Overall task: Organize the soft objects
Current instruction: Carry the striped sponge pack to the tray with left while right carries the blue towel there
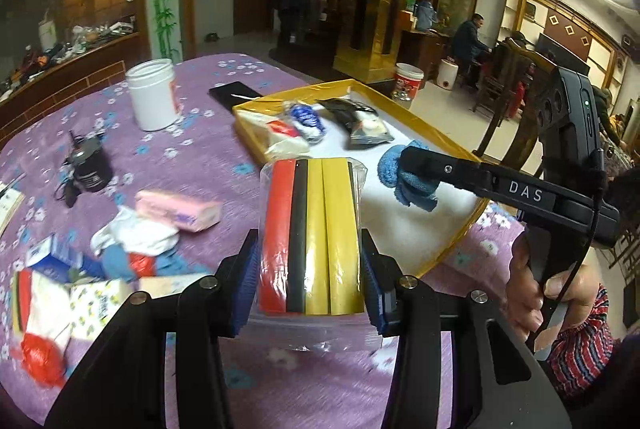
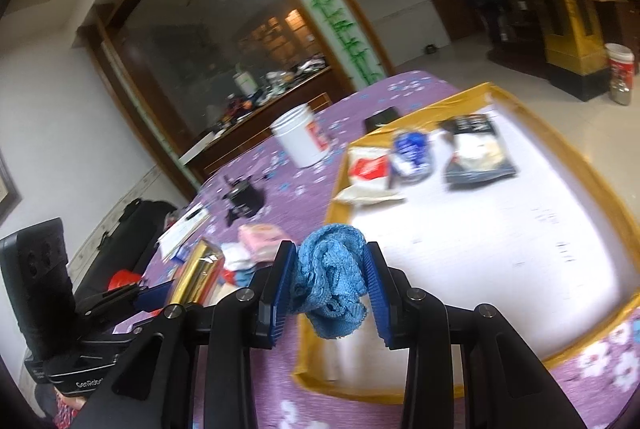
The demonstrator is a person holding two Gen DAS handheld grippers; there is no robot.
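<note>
My left gripper [image 1: 310,285] is shut on a clear-wrapped pack with red, black and yellow stripes [image 1: 314,229], held above the purple cloth just short of the gold-rimmed white tray [image 1: 456,245]. My right gripper [image 2: 330,285] is shut on a crumpled blue knitted cloth [image 2: 330,277], which hangs over the tray's near left corner [image 2: 316,365]. In the left wrist view the right gripper [image 1: 408,165] reaches in from the right with the blue cloth [image 1: 400,173] over the tray. Three packets lie at the tray's far end: a red-and-white one [image 2: 370,169], a blue one [image 2: 412,151] and a dark one [image 2: 478,153].
On the purple flowered tablecloth [image 1: 192,157] stand a white jar [image 1: 154,95], a dark phone [image 1: 234,93] and a small black device [image 1: 90,165]. A pile of tissue packs and cloths [image 1: 120,253] lies to the left, a pink pack [image 1: 180,211] among them. People sit in the room behind.
</note>
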